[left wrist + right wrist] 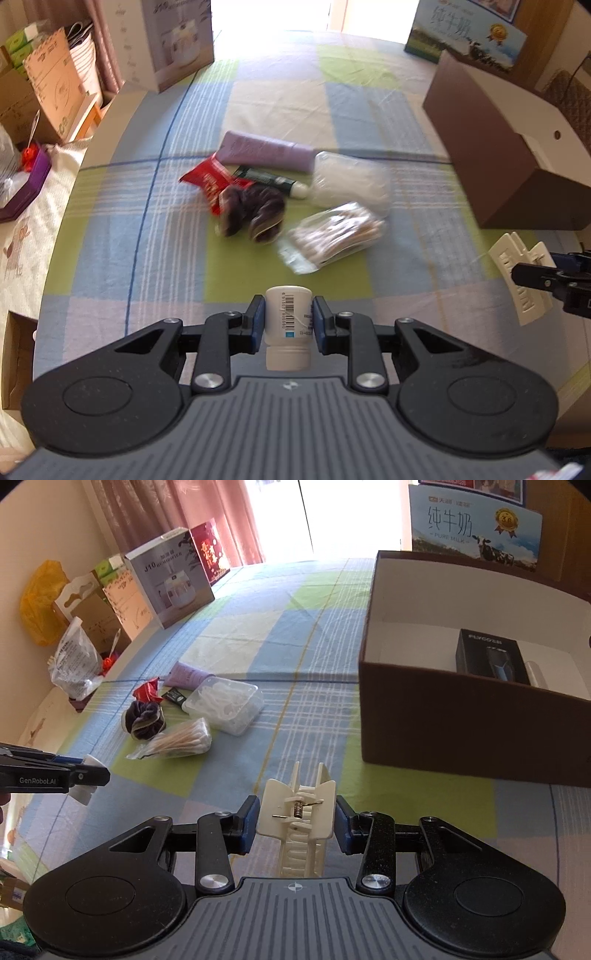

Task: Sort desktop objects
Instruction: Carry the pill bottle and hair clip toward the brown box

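Sorting is partway, by the look of it. Going left to right: the left gripper (288,323) is pinching a small white bottle (289,325) between its blue pads (257,321), lifted above the checked tablecloth (166,229); barcode on the bottle is showing but the digits are too small to read. "GenRobot.AI" is reading on that gripper's side in the right wrist view.

Still waiting in the middle pile, well apart from the box: a red packet (207,179), a purple tube (266,151), a dark green tube (273,181) partly under it, a dark scrunchie (251,214), a bag of cotton swabs (332,236) and a clear tub of white floss picks (225,703). Print on these is too blurred to read.

The right gripper (295,821) is clamping a cream hair claw clip (295,812) by its spring end, held off the cloth just short of the brown cardboard box (461,720). Both held items are not yet in the box.

Inside the box one black carton (491,661) is lying already, with faint lettering that cannot be made out, and something white is lying beside it.

Background writing: a grey carton (173,579) at the far left is reading "J10 HUMIDIFIER"; the blue milk carton (480,528) behind the box is reading "PURE MILK" with Chinese characters and a "3.6" medal.
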`<action>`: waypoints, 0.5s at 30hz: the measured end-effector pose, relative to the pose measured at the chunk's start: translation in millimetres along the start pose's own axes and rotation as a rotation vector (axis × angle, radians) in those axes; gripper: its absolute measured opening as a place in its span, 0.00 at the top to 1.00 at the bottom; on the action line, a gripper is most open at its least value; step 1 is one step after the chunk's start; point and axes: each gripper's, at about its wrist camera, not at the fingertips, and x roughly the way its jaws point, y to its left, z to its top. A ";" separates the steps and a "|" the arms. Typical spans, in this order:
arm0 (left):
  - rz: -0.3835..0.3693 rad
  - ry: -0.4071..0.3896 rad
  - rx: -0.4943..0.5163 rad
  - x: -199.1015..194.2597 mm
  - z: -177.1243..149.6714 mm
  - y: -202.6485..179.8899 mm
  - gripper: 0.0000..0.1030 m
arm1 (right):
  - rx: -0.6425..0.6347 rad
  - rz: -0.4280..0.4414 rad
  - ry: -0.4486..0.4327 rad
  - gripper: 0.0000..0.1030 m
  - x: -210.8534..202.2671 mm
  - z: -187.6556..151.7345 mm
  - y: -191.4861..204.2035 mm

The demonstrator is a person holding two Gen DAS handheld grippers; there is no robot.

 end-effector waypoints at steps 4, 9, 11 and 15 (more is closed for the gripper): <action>-0.027 -0.035 0.033 -12.3 9.0 -22.3 0.78 | 0.008 0.007 -0.030 0.62 -17.5 2.5 -9.6; -0.070 -0.075 0.080 -23.3 20.0 -52.8 0.78 | 0.028 0.002 -0.068 0.62 -38.7 5.9 -26.4; -0.088 -0.088 0.097 -25.8 24.4 -64.9 0.78 | 0.037 -0.005 -0.081 0.62 -46.8 6.4 -33.9; -0.122 -0.110 0.123 -27.9 33.4 -89.4 0.78 | 0.059 -0.021 -0.107 0.62 -63.6 6.9 -52.2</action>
